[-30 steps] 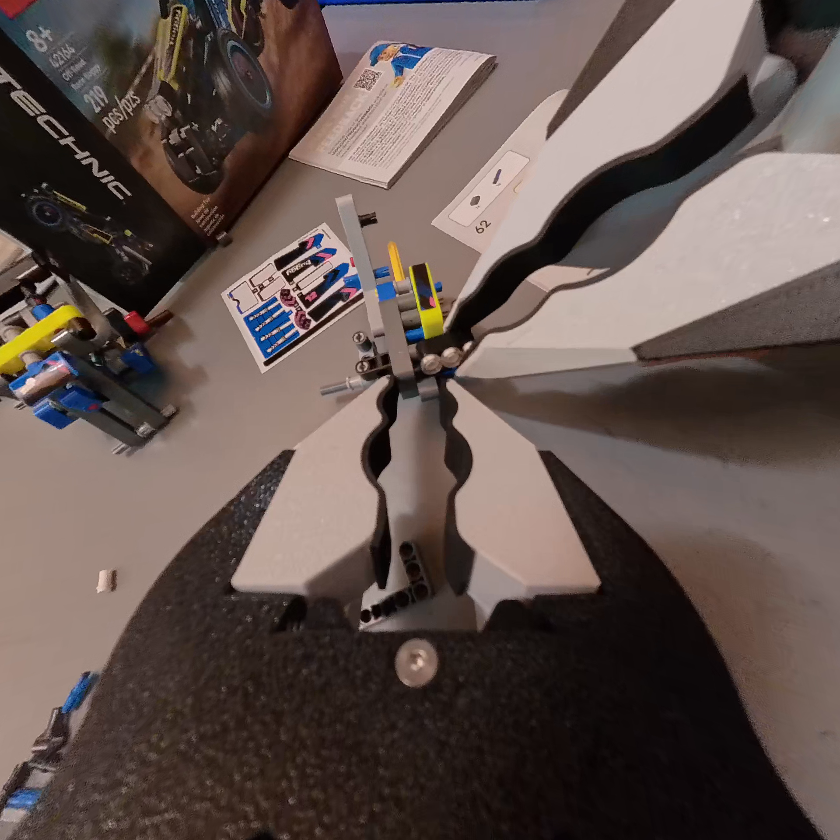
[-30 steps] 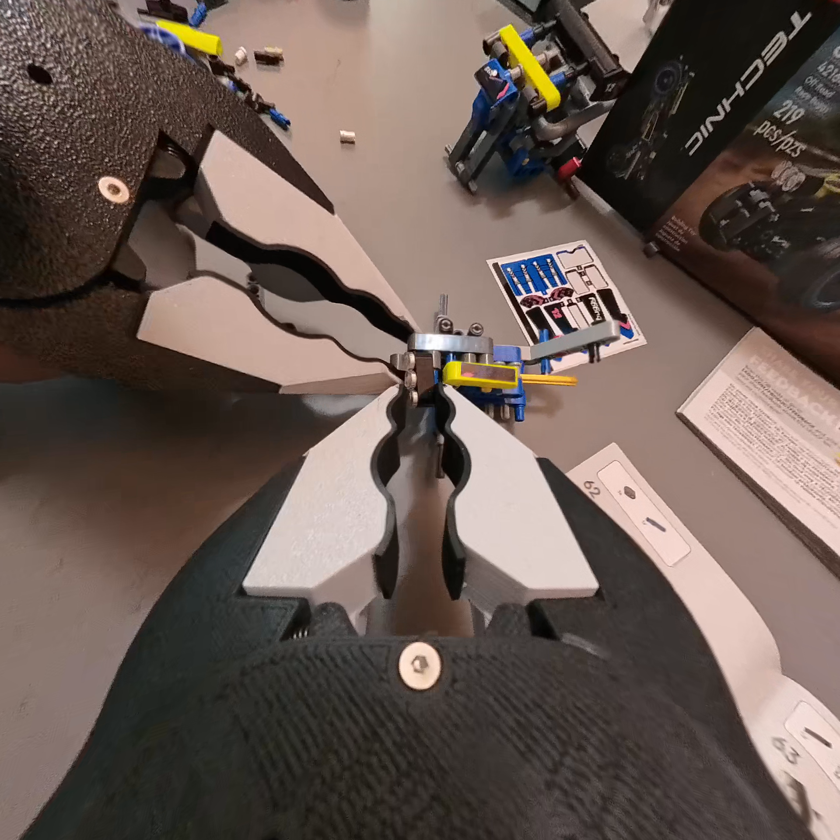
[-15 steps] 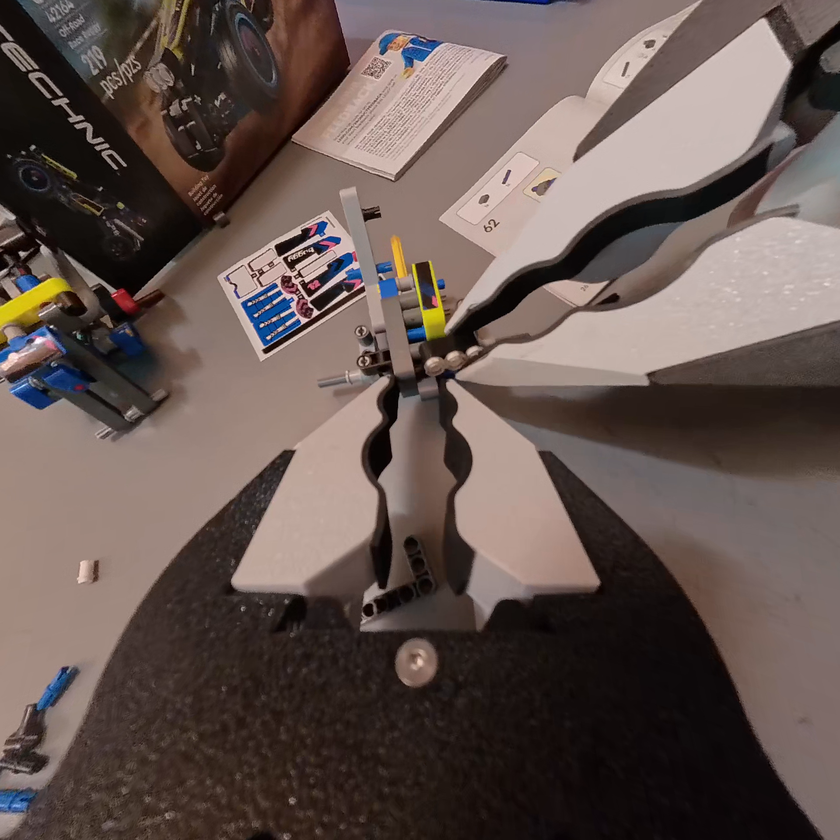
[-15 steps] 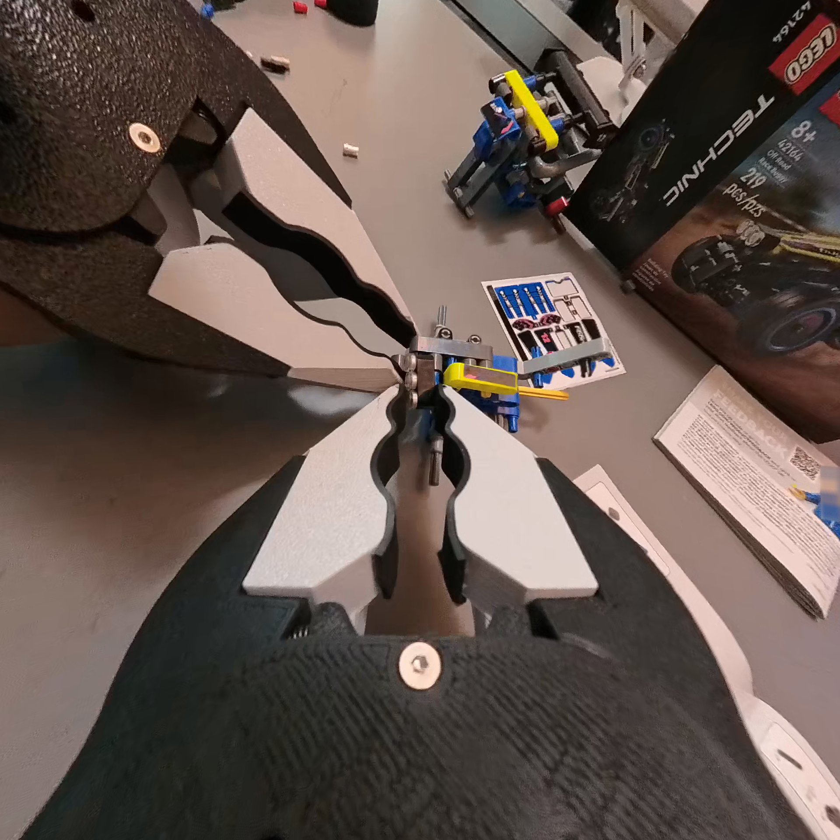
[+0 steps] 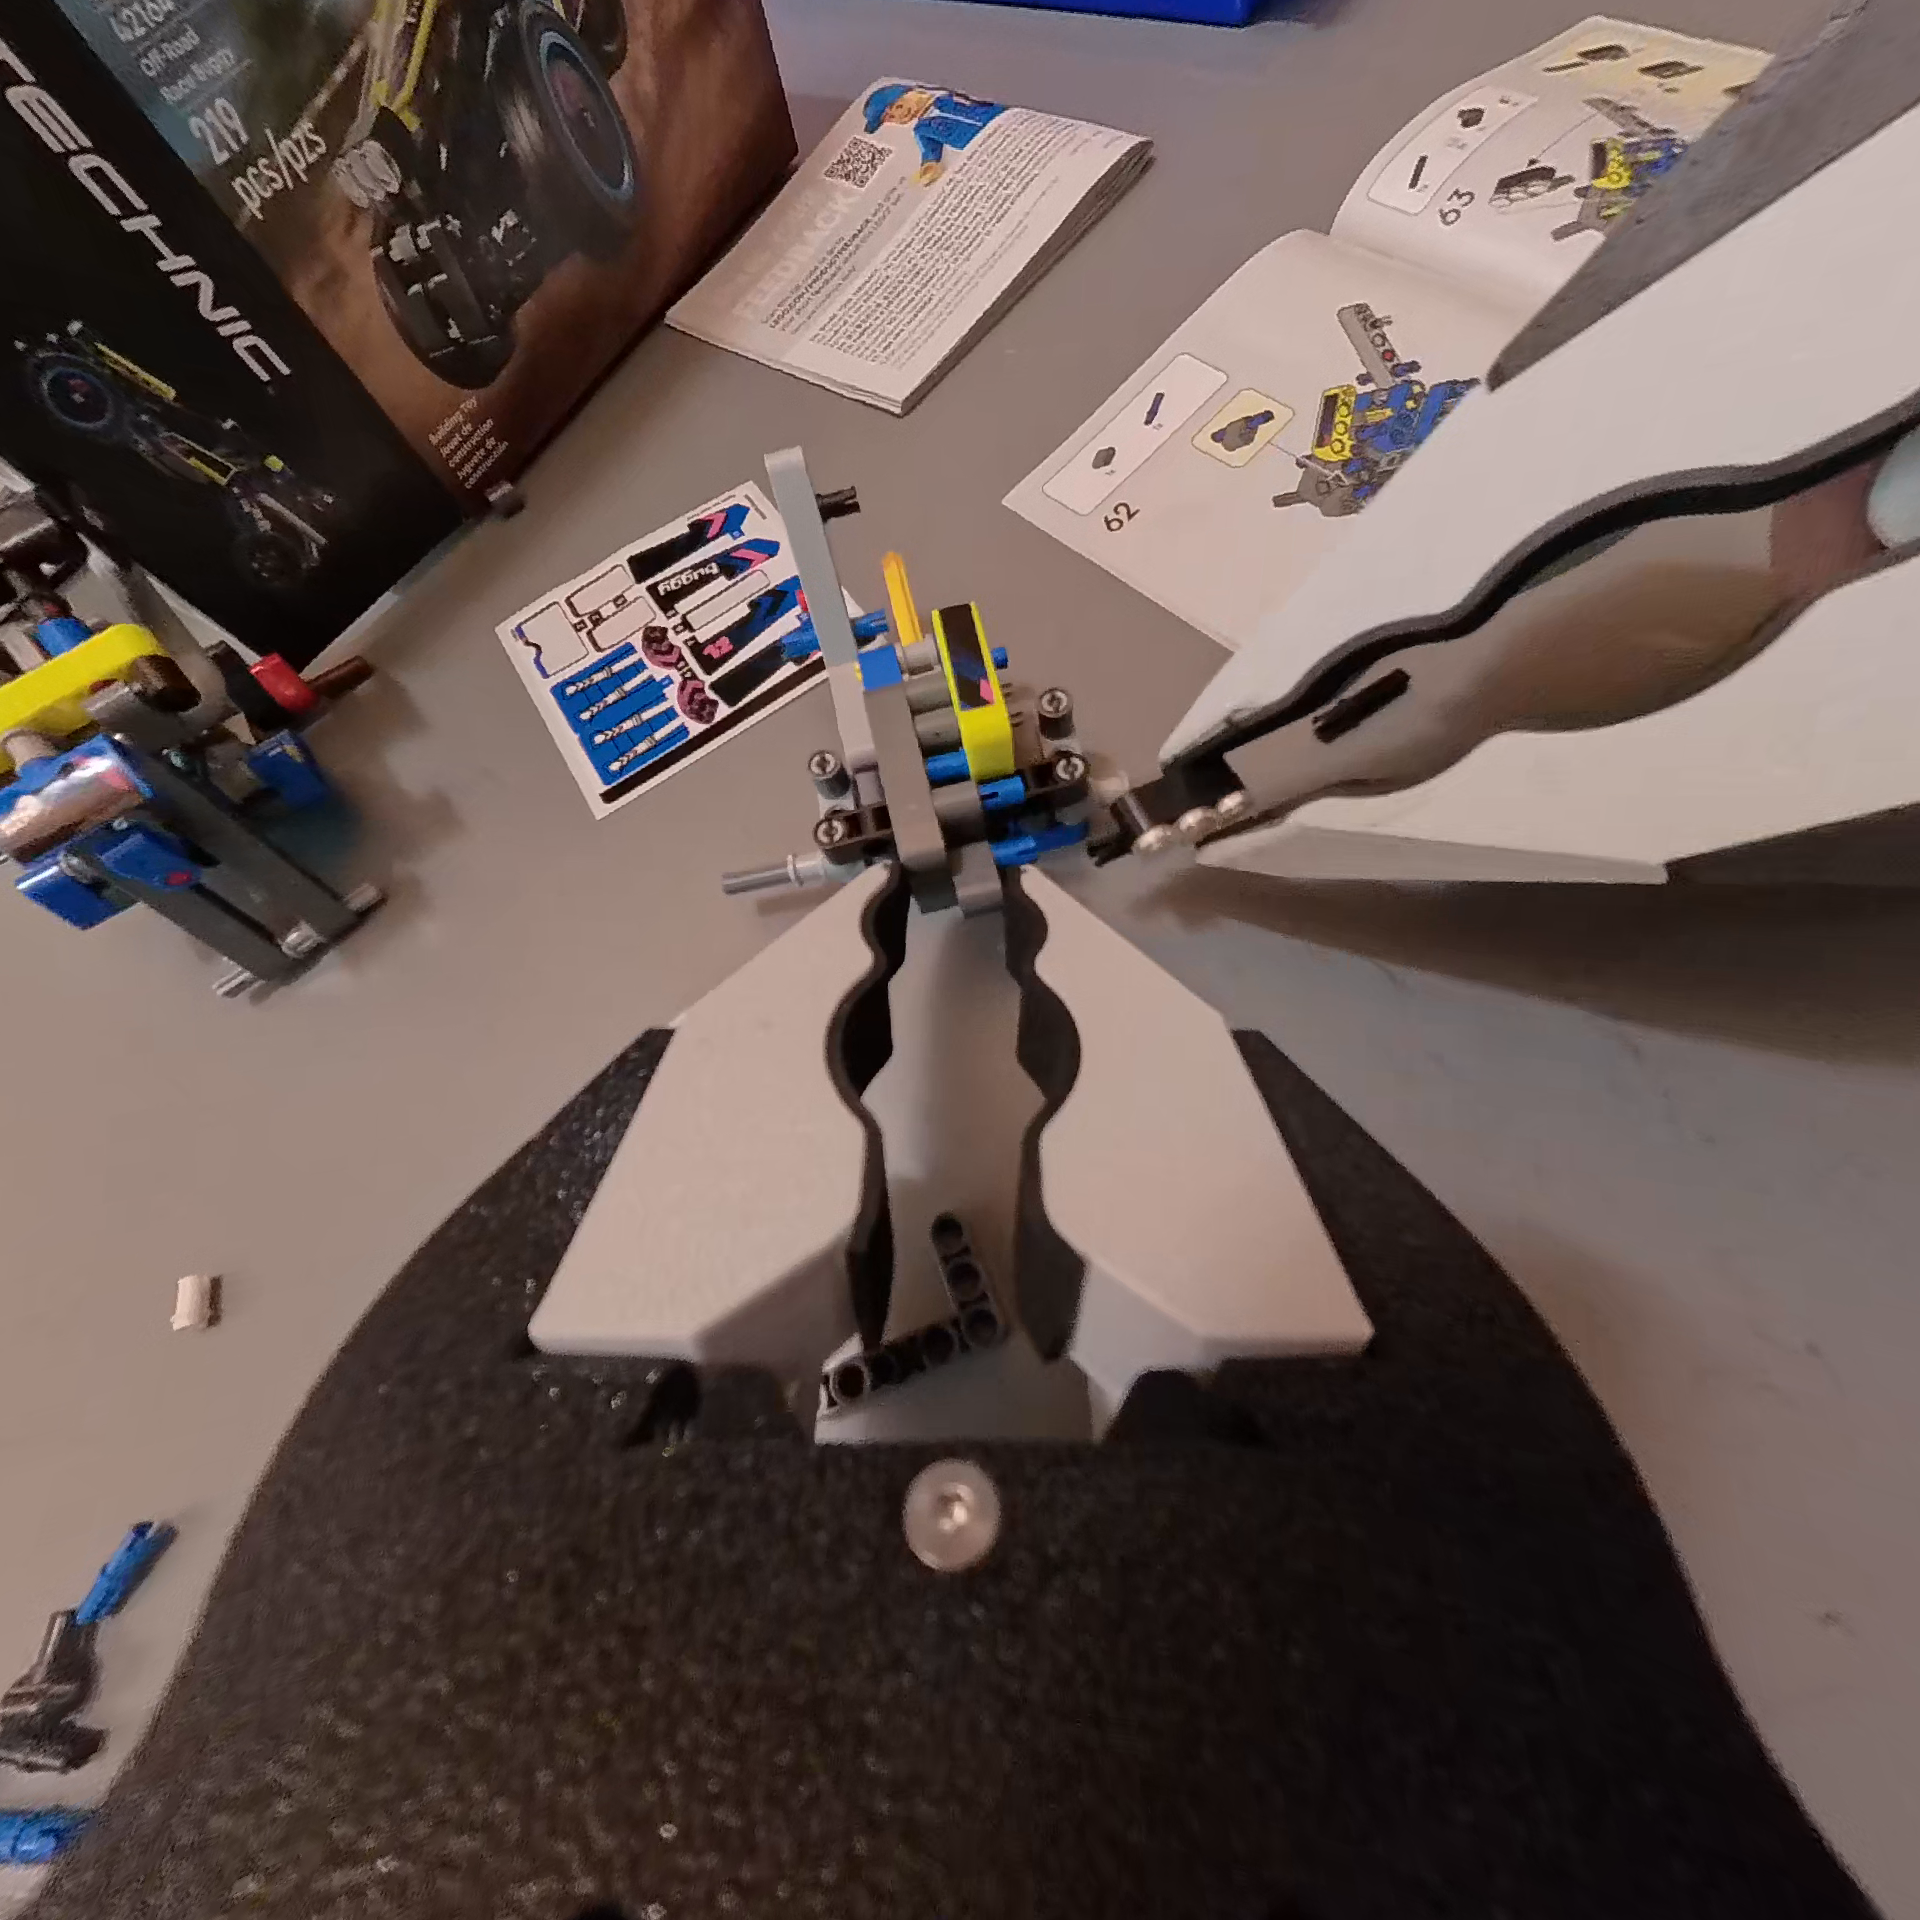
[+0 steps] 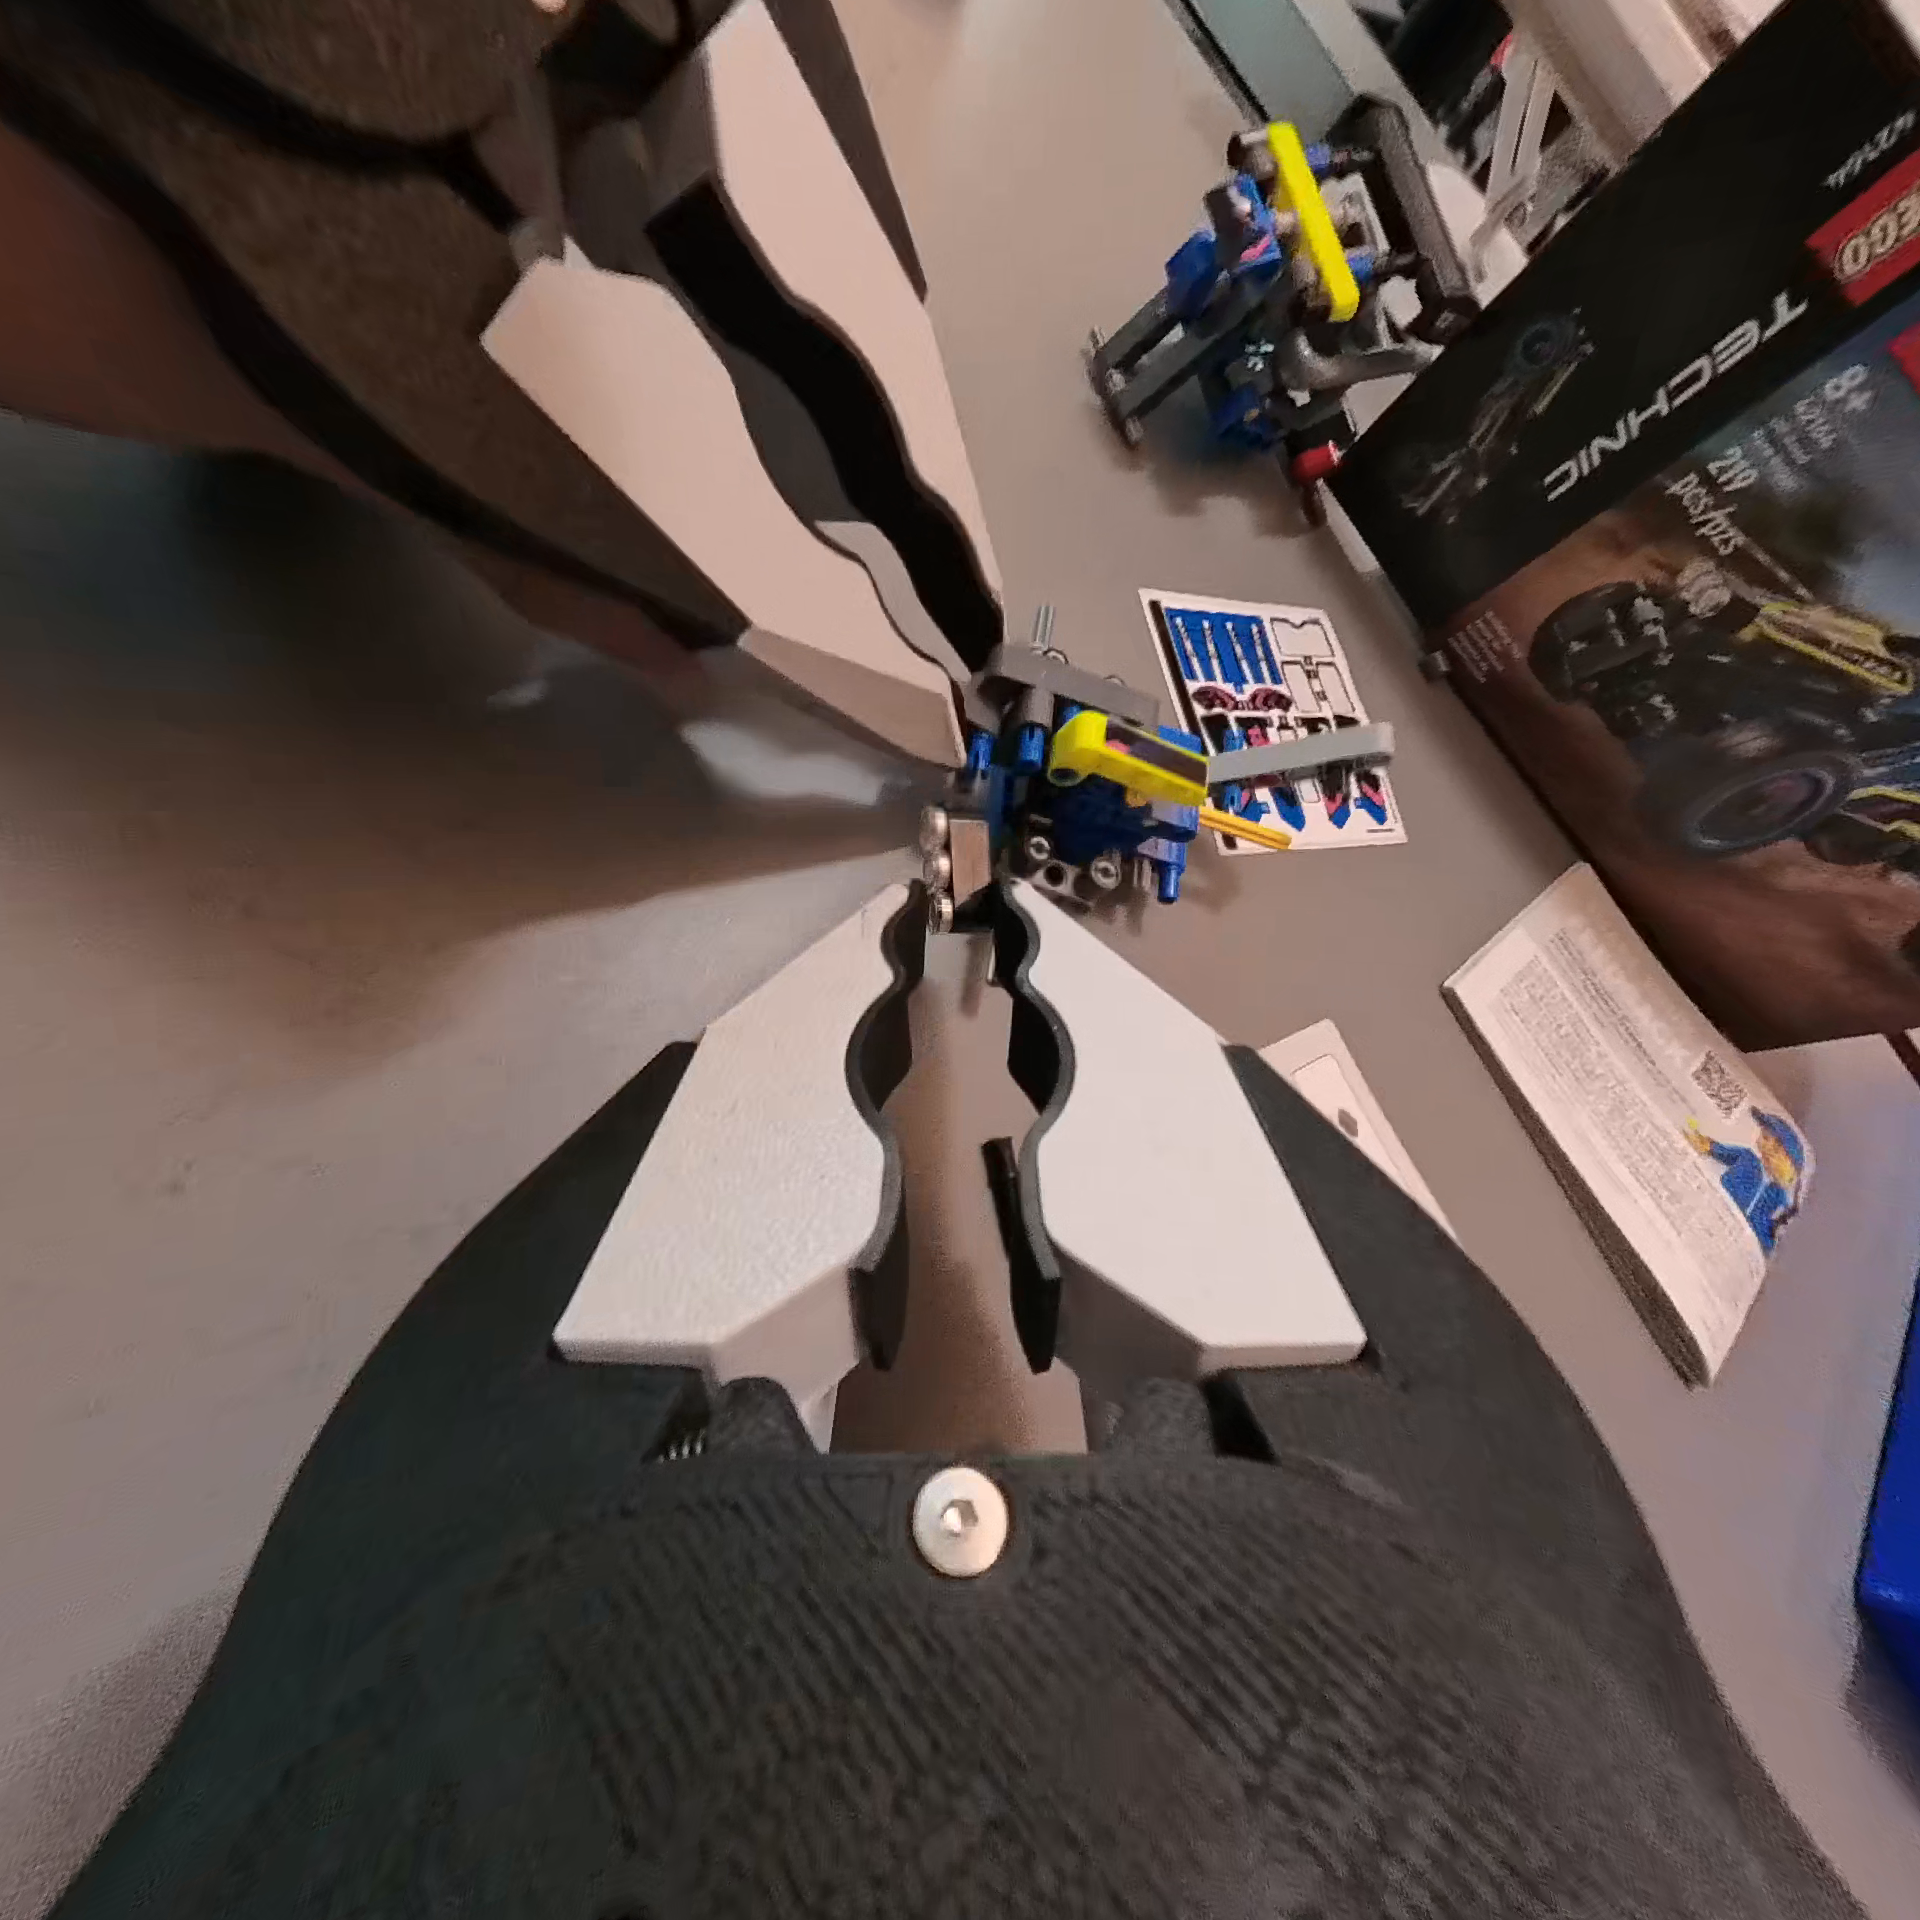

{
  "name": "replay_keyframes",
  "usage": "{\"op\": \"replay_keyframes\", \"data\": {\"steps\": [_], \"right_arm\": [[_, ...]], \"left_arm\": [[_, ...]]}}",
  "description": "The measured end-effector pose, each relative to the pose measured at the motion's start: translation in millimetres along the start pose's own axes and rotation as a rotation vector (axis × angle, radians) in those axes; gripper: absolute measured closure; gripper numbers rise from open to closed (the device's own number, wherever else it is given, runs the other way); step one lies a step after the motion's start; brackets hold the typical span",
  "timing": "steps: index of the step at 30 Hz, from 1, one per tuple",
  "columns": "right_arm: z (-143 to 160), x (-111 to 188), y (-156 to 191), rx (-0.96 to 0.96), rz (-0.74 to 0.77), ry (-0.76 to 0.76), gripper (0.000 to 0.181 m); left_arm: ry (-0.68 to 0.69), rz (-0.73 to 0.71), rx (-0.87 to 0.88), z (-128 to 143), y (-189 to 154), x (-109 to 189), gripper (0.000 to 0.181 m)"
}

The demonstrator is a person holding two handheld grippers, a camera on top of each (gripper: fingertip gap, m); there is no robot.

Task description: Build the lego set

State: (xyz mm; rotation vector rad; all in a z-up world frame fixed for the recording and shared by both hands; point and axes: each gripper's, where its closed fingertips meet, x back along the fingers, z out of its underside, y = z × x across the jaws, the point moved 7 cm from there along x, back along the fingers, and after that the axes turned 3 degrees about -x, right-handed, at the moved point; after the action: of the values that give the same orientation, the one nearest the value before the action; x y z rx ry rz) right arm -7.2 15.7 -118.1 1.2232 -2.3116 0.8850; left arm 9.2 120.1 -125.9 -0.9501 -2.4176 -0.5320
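Observation:
A small blue, yellow and grey lego assembly (image 5: 935, 748) is held above the grey table. My left gripper (image 5: 951, 883) is shut on its long grey beam (image 5: 821, 613) at the lower end. My right gripper (image 5: 1174, 831) reaches in from the right and is shut on a small black piece with silver-grey pins (image 5: 1164, 816), right at the assembly's right side. In the right wrist view, my right gripper (image 6: 961, 914) holds that black piece (image 6: 961, 862) just left of the assembly (image 6: 1081, 779). The left gripper (image 6: 971, 717) comes in from the upper left. I cannot tell whether piece and assembly touch.
A sticker sheet (image 5: 644, 665) lies behind the assembly. The lego box (image 5: 312, 229), a booklet (image 5: 935, 229) and an open instruction manual (image 5: 1299, 343) lie farther back. A second blue and yellow build (image 5: 135, 790) stands at the left. Loose pieces (image 5: 192, 1304) lie at the lower left, and a black angled beam (image 5: 935, 1330) under my left gripper. Tip to tip, the grippers are about 4 centimeters apart.
My right gripper has drawn a little to the right with the black pin piece, away from where it pressed on the assembly. The left gripper keeps its hold, and both views have tilted.

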Motion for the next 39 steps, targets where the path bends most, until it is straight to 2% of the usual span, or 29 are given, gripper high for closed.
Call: {"op": "replay_keyframes", "data": {"steps": [2, 6, 8, 10, 12, 17, 20, 25, 32, 35, 39], "right_arm": [[0.5, 0.6, -0.3, -0.010, 0.005, -0.003, 0.170], [-6.9, 8.5, 1.0, 0.047, -0.014, -0.050, 0.170], [-10.6, 15.2, -1.6, 0.098, 0.017, -0.076, 0.170], [-12.8, 21.1, -2.1, 0.162, 0.028, -0.114, 0.170], [-13.2, 24.8, -0.1, 0.202, -0.005, -0.132, 0.170], [-19.1, 31.3, 9.7, 0.309, -0.058, -0.162, 0.171], [-19.2, 31.3, 12.7, 0.323, -0.090, -0.160, 0.170], [-17.5, 36.0, 12.2, 0.275, -0.177, -0.246, 0.169], [-16.2, 49.6, 6.2, 0.047, -0.448, -0.461, 0.156], [-17.2, 53.3, 3.6, -0.016, -0.503, -0.509, 0.160], [-15.7, 53.4, 6.7, 0.001, -0.535, -0.498, 0.171]], "left_arm": [[0.000, 0.005, 0.007, 0.6, 0.5, 0.9, 0.165], [-0.037, 0.013, -0.027, 0.2, -1.4, 11.0, 0.150], [-0.087, 0.006, -0.117, -3.8, -3.1, 23.2, 0.147], [-0.163, 0.083, -0.270, -11.0, -12.3, 35.4, 0.146], [-0.208, 0.171, -0.381, -14.7, -21.9, 44.9, 0.150], [-0.247, 0.255, -0.437, -17.4, -32.4, 47.1, 0.154], [-0.213, 0.254, -0.449, -15.5, -32.3, 46.0, 0.171], [-0.279, 0.318, -0.434, -14.8, -30.3, 52.5, 0.172], [-0.419, 0.434, -0.419, -13.1, -28.2, 66.2, 0.172], [-0.443, 0.459, -0.433, -13.4, -30.9, 68.0, 0.172], [-0.435, 0.471, -0.439, -12.6, -32.6, 67.0, 0.172]]}}
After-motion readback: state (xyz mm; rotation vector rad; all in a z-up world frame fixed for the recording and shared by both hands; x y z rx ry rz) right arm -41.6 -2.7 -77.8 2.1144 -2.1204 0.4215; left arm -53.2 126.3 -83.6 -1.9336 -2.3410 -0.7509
